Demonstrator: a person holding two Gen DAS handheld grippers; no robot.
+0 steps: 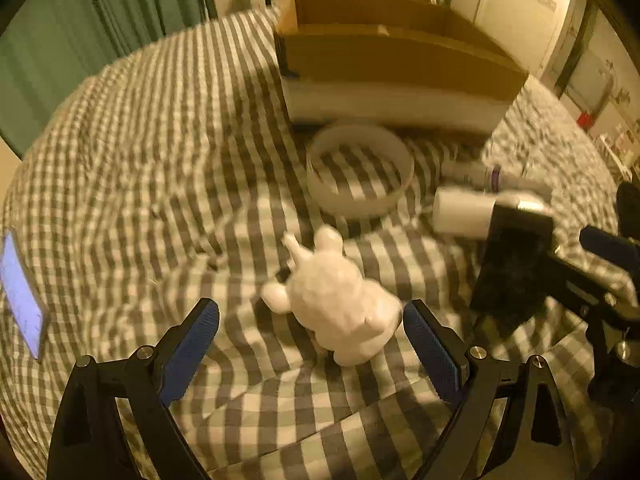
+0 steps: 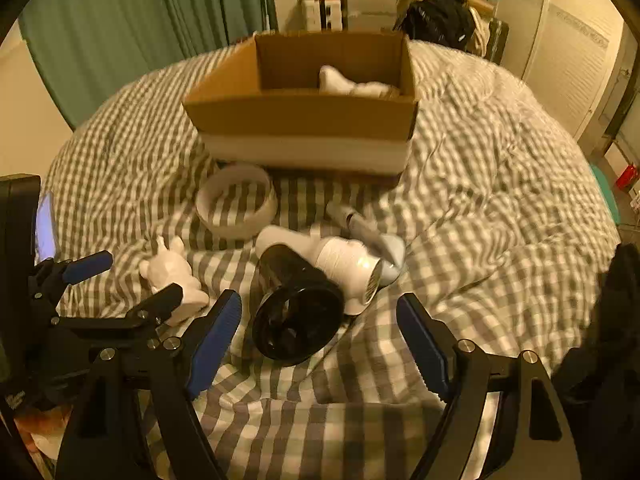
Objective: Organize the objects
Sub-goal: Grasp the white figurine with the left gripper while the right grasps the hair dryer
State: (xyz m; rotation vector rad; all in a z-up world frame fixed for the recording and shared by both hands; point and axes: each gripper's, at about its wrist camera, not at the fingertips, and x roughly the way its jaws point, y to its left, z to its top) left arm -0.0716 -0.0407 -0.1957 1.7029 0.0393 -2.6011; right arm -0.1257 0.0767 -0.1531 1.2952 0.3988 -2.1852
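Left gripper (image 1: 311, 332) spread wide, holding nothing; white rabbit figure (image 1: 334, 300) lies on the checked bed (image 1: 140, 168) between its fingers, nearer the right one. Right gripper (image 2: 319, 328) also spread, empty; black cylinder (image 2: 298, 312) between its fingers, white ring (image 2: 236, 200) and cardboard box (image 2: 304, 120) beyond.

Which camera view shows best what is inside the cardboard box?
The right wrist view. It looks over the front wall into the cardboard box, where a white object lies near the back. In the left wrist view the box is seen from a lower angle, so its walls hide the contents.
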